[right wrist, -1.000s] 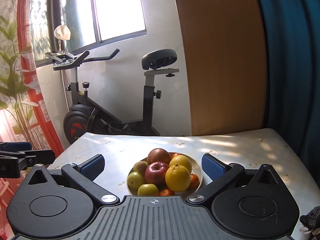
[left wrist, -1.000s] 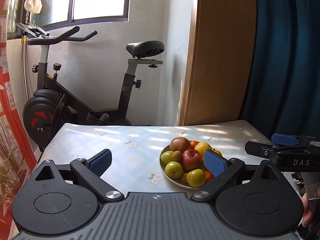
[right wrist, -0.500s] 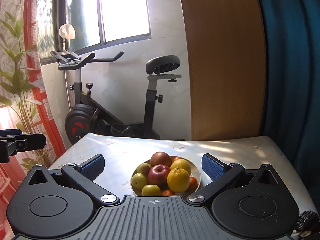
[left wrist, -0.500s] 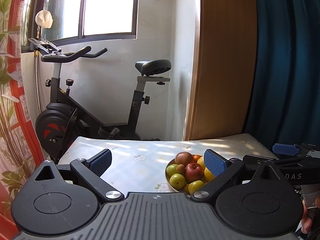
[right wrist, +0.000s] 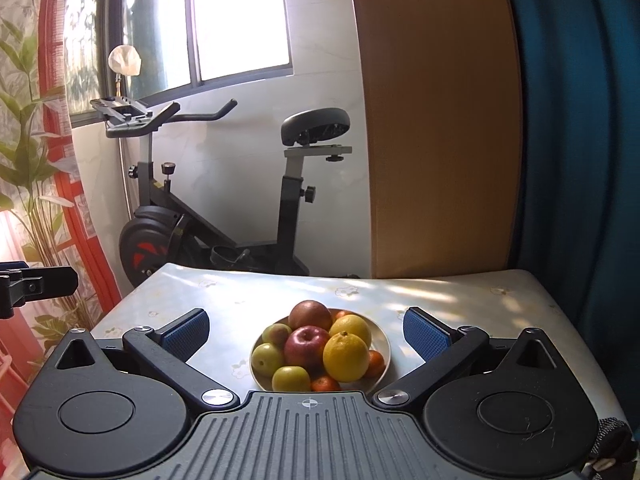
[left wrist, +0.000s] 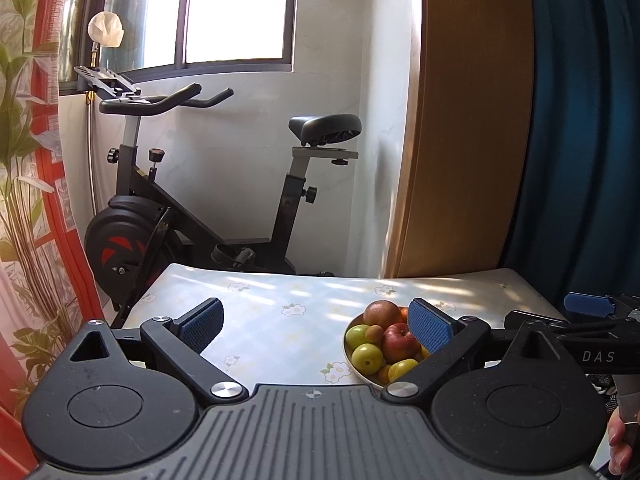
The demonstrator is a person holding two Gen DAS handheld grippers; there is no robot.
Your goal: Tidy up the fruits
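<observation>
Both grippers have backed off the fruit bowl [right wrist: 382, 338], jaws wide, empty; "DAS" marks the right gripper [left wrist: 598, 356].

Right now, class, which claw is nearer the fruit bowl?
Right, as far as the views show. The right claw frames the fruit bowl squarely between its open fingers. The left claw is aimed left of it, the bowl behind its right finger.
</observation>
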